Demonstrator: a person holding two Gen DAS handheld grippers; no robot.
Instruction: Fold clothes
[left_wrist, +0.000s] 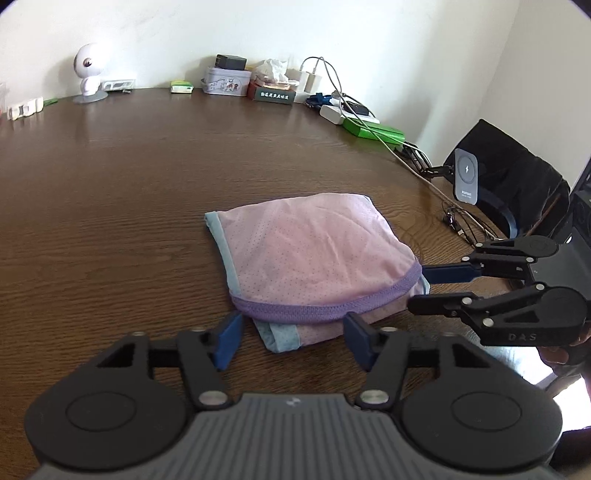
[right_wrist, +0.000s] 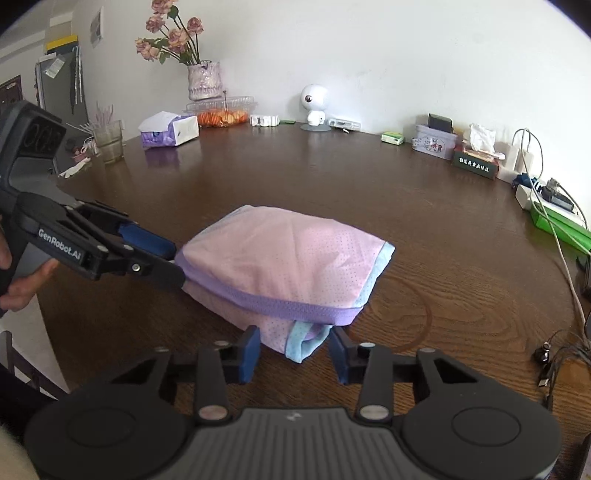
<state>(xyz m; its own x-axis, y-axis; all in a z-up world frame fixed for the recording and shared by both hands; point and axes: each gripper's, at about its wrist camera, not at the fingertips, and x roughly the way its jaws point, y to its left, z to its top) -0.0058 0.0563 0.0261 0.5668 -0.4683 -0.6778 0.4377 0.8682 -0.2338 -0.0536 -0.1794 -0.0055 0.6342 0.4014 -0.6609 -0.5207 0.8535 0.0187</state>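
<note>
Left wrist view shows our left gripper (left_wrist: 293, 341) with its jaws partly open and nothing between them. We see the pink garment (left_wrist: 310, 254) lying folded into a small bundle on the brown table (left_wrist: 110, 184), just ahead of this claw. A purple band (left_wrist: 325, 304) runs along the near edge of the bundle, and a light blue hem (left_wrist: 282, 336) pokes out under it, right in front of the open jaws. Our right gripper (left_wrist: 417, 286) comes in from the right side of this view. Its jaws are a little open too, and its tips sit at the right corner of the bundle, but we cannot tell if they touch the cloth. In the right wrist view, the right gripper (right_wrist: 293, 354) holds nothing, and the blue hem (right_wrist: 306, 341) lies just ahead of its gap. The bundle's long side runs across from one claw to the other, so each claw faces one end of the near edge. We think both claws are equally near, and neither one grips the cloth now. We think this fold is nearly done. A cup ring mark (right_wrist: 399, 314) shows on the wood beside the bundle. Small boxes and cables (right_wrist: 561, 229) stay well apart along the wall.
</note>
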